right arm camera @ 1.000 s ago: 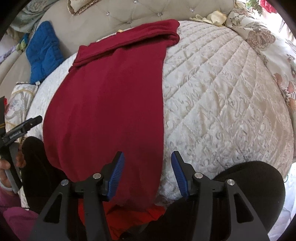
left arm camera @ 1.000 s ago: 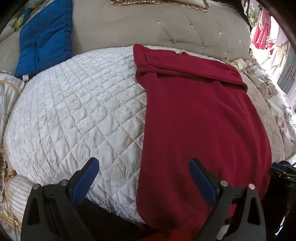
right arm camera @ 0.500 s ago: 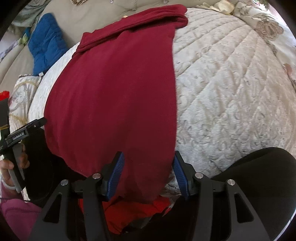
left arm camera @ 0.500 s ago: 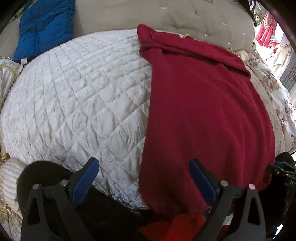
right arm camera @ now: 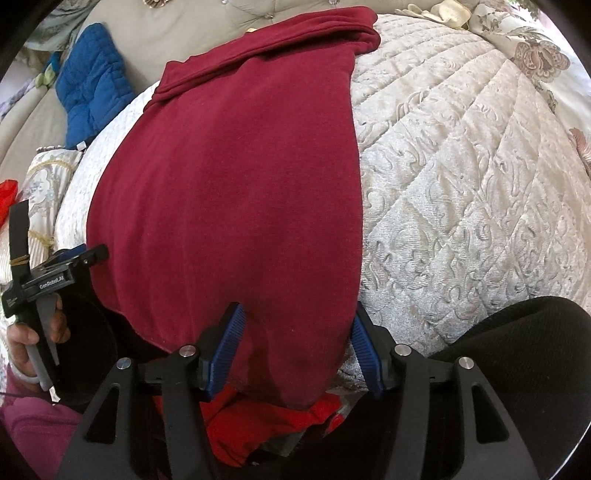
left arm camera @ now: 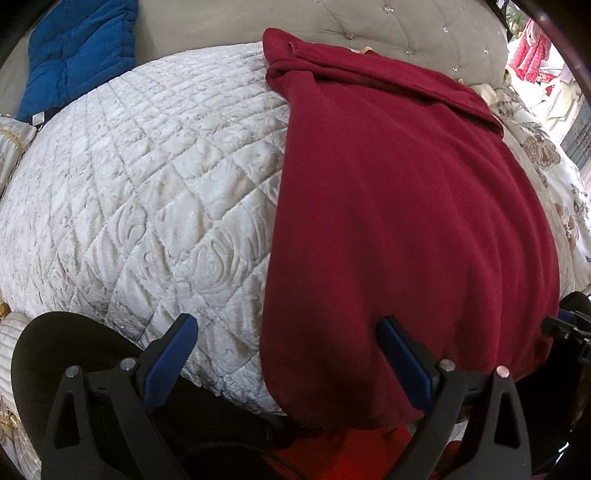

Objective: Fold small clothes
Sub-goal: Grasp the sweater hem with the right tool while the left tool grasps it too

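Note:
A dark red garment (left arm camera: 406, 206) lies lengthwise on a white quilted cushion (left arm camera: 147, 177), its far end folded over. Its near end hangs over the cushion's front edge. My left gripper (left arm camera: 288, 350) is wide open at the garment's near left corner, with the left edge between the fingers. In the right wrist view the garment (right arm camera: 236, 177) fills the middle. My right gripper (right arm camera: 297, 343) is open, its blue pads on either side of the garment's near right corner. The left gripper (right arm camera: 55, 273) shows there at the left, held in a hand.
A blue padded cushion (left arm camera: 77, 51) lies at the far left by the tufted beige sofa back (left arm camera: 388, 26). A bright red cloth (right arm camera: 266, 424) lies below the cushion's front edge. Floral bedding (right arm camera: 539, 55) lies to the right. Black rounded shapes (right arm camera: 517, 350) sit near the grippers.
Both grippers have moved forward toward the garment's near end. The right gripper's jaws have opened wider and now straddle the near right corner.

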The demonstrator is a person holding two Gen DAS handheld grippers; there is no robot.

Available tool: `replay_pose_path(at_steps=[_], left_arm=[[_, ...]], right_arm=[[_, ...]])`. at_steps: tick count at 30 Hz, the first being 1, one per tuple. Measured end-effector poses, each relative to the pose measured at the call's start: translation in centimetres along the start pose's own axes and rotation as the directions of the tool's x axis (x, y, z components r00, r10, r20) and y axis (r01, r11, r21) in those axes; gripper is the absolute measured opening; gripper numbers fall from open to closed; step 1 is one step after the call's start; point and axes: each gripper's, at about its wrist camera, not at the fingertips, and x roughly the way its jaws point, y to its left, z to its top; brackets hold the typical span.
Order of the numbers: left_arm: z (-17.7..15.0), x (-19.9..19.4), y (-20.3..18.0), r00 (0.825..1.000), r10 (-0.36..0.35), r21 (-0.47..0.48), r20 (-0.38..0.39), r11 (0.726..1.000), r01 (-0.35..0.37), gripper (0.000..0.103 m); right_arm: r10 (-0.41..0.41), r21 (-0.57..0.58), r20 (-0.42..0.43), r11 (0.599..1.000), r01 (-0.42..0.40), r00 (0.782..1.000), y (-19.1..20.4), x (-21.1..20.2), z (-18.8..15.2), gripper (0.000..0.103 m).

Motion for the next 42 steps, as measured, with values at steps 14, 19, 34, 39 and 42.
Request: replay_pose_path(at_steps=[14,19,34,39,42], left_arm=[[-0.2,0.5,-0.2,1.000,-0.010,-0.003,-0.002,1.000,0.010,0.100],[-0.4,0.7,-0.4,1.000,-0.007,0.004,0.004,1.000,0.007,0.100],[-0.6,0.7,-0.3,1.000,-0.018,-0.004,-0.011,1.000,0.018,0.100],[-0.8,0.9,-0.7,0.999,-0.045,-0.001,-0.022,0.999,0.045,0.093],[-0.8,0.9,-0.8,0.998,-0.062,-0.001,-0.029,0.998,0.062,0.087]], right_arm=[[-0.004,-0.010,0.003,1.000,0.004,1.000,-0.1,0.2,-0.1,0.039],[-0.016,-0.024,0.005,1.000,0.016,1.000,0.1,0.3,-0.2,0.041],[-0.038,-0.053,-0.010,0.998,0.037,0.999,0.6,0.5,0.0,0.038],[-0.086,-0.069,-0.005,0.994,0.085,0.996,0.8,0.5,0.1,0.007],[-0.052,-0.084,0.001,0.995,0.052,0.999,0.9,0.3,0.1,0.000]])
